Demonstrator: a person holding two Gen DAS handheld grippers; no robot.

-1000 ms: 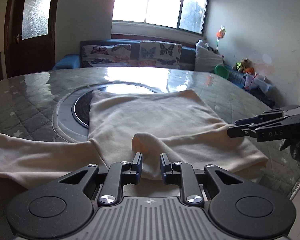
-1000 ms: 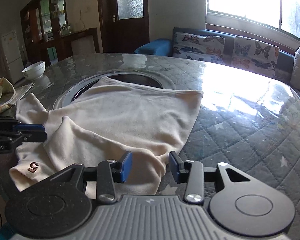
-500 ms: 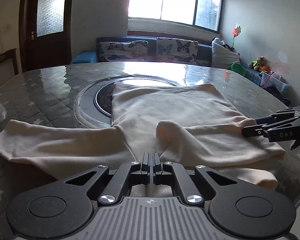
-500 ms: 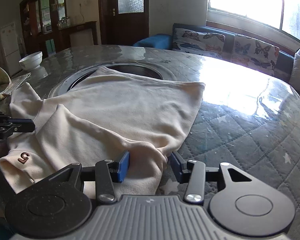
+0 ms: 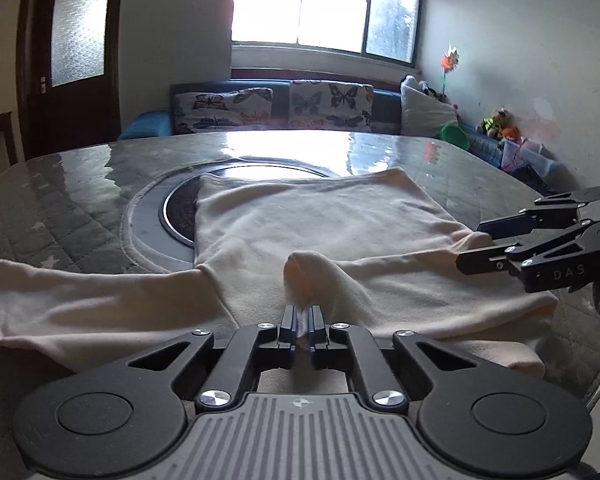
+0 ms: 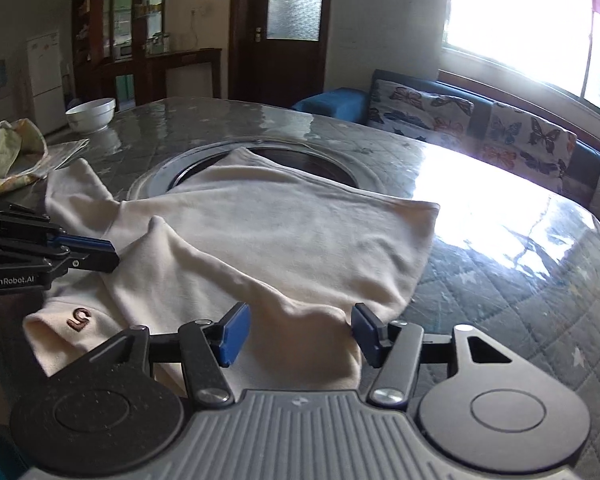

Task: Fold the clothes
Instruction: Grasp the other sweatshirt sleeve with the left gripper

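You are setting up the fold: the cream top (image 5: 308, 232) lies flat on the table (image 5: 80, 184), your left gripper (image 5: 302, 322) clenched on its near edge. Your right gripper (image 6: 296, 330) is opening around the bunched sleeve (nothing pinched); I judge it must close there next.

Blown-out window (image 5: 324, 4) backlight, tabletop (image 6: 480, 200) glare, fisheye warp
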